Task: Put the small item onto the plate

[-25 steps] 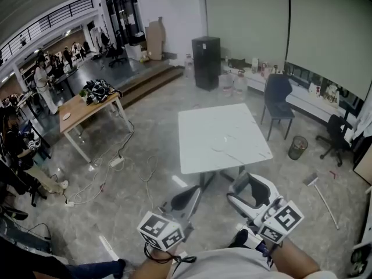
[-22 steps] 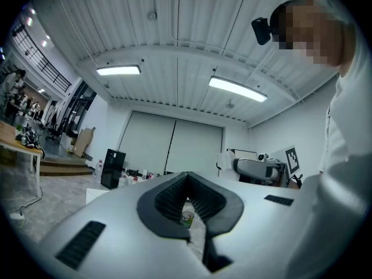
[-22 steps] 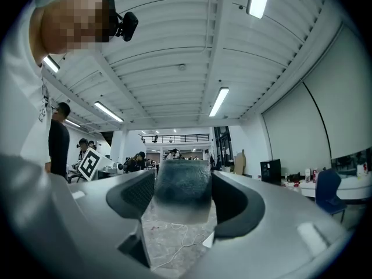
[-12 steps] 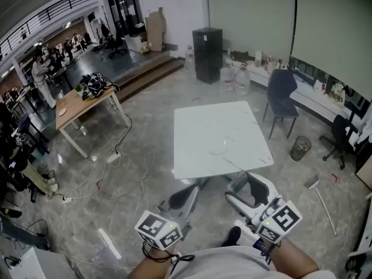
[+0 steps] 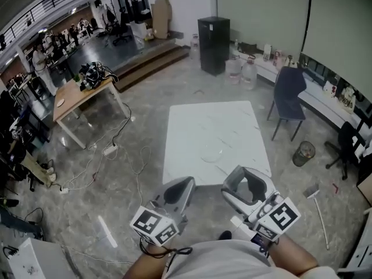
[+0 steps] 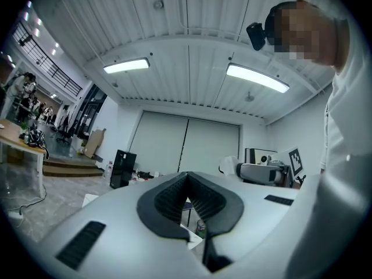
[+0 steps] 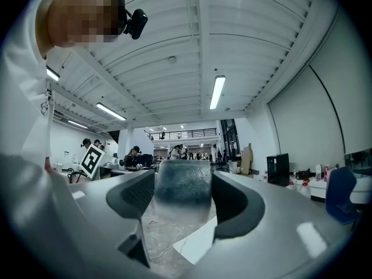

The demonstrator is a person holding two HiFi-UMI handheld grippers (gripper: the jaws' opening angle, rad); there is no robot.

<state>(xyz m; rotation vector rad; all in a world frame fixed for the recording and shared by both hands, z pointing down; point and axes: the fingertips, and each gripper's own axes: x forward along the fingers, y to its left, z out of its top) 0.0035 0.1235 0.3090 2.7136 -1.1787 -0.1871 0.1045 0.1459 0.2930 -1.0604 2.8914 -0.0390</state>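
Left gripper jaws together, empty. Right gripper clamped on item. Plate on table, well apart from both.

The left gripper and the right gripper have shells of smooth, matt, light grey plastic. Their pads are dark and finely ribbed, like rubber. The small item looks translucent and cloudy. The table has a smooth white top with faint veins, and the plate seems to be clear glass. The floor is grey polished stone, slightly shiny.
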